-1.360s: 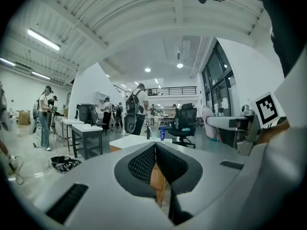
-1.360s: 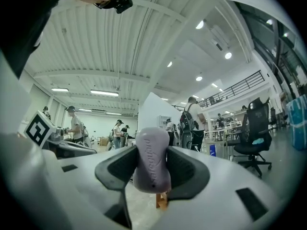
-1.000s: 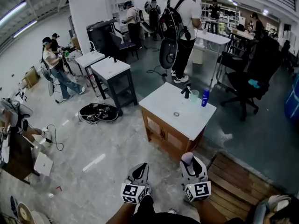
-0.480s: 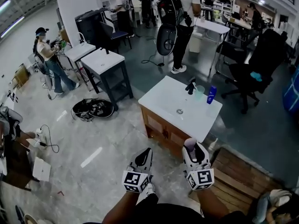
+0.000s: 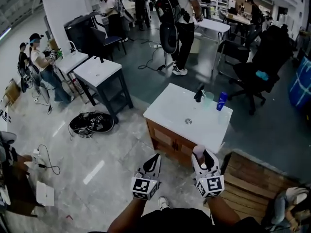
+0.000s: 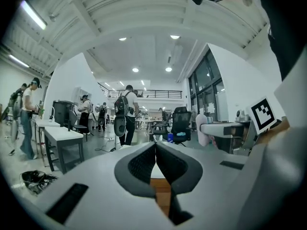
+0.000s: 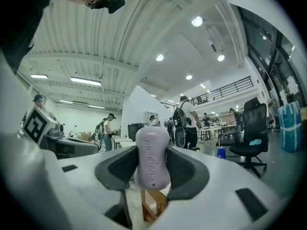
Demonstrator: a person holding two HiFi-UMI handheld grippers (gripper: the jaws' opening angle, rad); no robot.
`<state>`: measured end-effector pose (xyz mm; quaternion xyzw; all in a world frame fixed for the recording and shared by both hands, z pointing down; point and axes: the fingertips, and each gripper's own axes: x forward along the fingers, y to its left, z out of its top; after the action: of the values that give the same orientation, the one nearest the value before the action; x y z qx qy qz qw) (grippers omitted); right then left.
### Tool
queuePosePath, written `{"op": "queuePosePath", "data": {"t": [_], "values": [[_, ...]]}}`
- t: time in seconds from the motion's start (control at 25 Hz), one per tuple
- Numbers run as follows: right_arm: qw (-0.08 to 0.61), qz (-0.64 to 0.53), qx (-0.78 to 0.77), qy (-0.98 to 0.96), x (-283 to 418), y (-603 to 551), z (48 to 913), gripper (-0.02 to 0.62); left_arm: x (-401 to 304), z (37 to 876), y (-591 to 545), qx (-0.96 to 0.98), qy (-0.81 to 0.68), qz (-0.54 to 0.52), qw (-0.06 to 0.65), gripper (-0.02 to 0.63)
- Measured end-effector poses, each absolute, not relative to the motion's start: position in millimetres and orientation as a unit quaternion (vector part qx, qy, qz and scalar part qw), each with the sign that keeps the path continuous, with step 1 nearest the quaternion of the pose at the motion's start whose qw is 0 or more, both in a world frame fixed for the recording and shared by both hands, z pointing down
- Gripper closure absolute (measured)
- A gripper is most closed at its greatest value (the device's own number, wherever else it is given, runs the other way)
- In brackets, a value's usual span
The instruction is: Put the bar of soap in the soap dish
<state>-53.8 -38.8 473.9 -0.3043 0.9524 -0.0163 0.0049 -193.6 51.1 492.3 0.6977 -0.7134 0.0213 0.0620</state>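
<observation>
Only the rounded top of the bar of soap (image 5: 198, 150) clears the right gripper (image 5: 202, 158) in the head view, and its embossed lettering is too blurred to read. The left gripper (image 6: 155, 164) hides most of the wooden sink cabinet (image 6: 161, 195). A person (image 5: 291, 205) at lower right is cut off by the edge.

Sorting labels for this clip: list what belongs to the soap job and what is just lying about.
Job: bar of soap in right gripper; sink cabinet probably. Soap dish not made out.
Lying about: blue bottle, cup, office chair, floor bag.
</observation>
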Motion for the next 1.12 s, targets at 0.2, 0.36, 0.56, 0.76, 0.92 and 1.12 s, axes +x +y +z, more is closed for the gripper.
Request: {"op": "queuePosePath", "data": {"t": [0.2,0.36,0.56,0.76,0.92,1.12], "values": [[-0.004,-0.002,-0.330,0.944,-58,-51,476,0.399,-208,495,39,0.714,-0.698,0.022,0.058,0.586],[-0.006,0.000,-0.350,0.937,-55,-65,480,0.400,-210,503,24,0.723,-0.688,0.023,0.066,0.586],[-0.002,-0.012,-0.378,0.926,-47,-86,482,0.400,-207,508,1,0.736,-0.672,0.024,0.074,0.586],[-0.007,-0.003,-0.390,0.921,-43,-122,489,0.400,-211,518,-36,0.739,-0.668,0.035,0.079,0.586],[-0.010,-0.011,-0.403,0.915,-45,-155,494,0.402,-217,522,-71,0.741,-0.665,0.042,0.084,0.586],[-0.017,0.002,-0.410,0.912,-43,-198,500,0.402,-218,526,-121,0.741,-0.665,0.050,0.079,0.586]]}}
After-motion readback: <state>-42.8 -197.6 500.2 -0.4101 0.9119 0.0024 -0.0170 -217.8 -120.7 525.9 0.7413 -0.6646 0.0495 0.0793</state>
